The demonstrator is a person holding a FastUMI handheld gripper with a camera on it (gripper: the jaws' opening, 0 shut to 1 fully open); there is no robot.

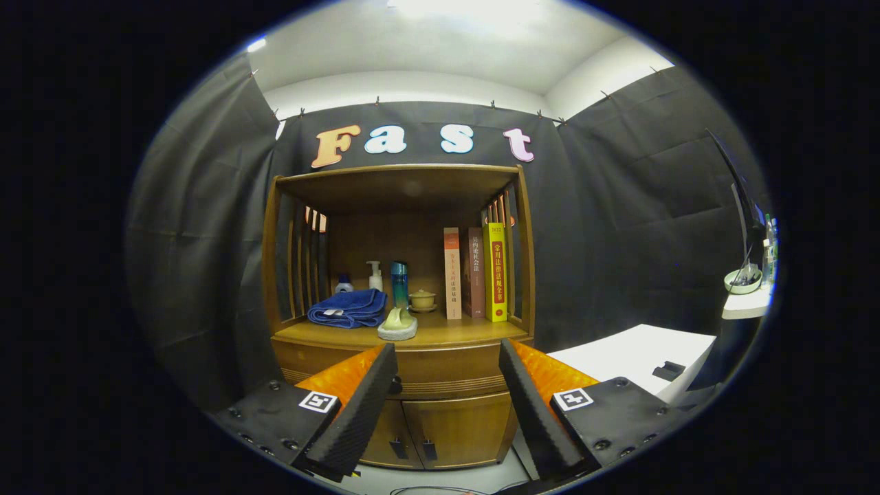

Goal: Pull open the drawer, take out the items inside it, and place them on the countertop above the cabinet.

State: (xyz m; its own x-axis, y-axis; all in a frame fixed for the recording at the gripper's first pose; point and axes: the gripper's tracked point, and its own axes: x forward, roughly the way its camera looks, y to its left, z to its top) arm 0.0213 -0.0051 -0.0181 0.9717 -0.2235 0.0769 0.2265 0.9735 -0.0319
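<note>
Gripper (447,385) is hanging released, its ridged black fingers (357,412) spread wide and grasping nothing. Straight ahead between them the drawer (447,371) is sitting closed under the countertop (467,331), its long axis running crosswise; the dark knob seems tucked behind the left finger. Glossy wooden cabinet (440,426), grooved trim.

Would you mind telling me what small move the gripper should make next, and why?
Probably ease the gripper forward toward the drawer front, steering to the dark knob beside its left finger. The fingers stand open and apart with nothing between them, the drawer looks shut, and the countertop above already carries a blue towel and books, so opening comes first.
</note>
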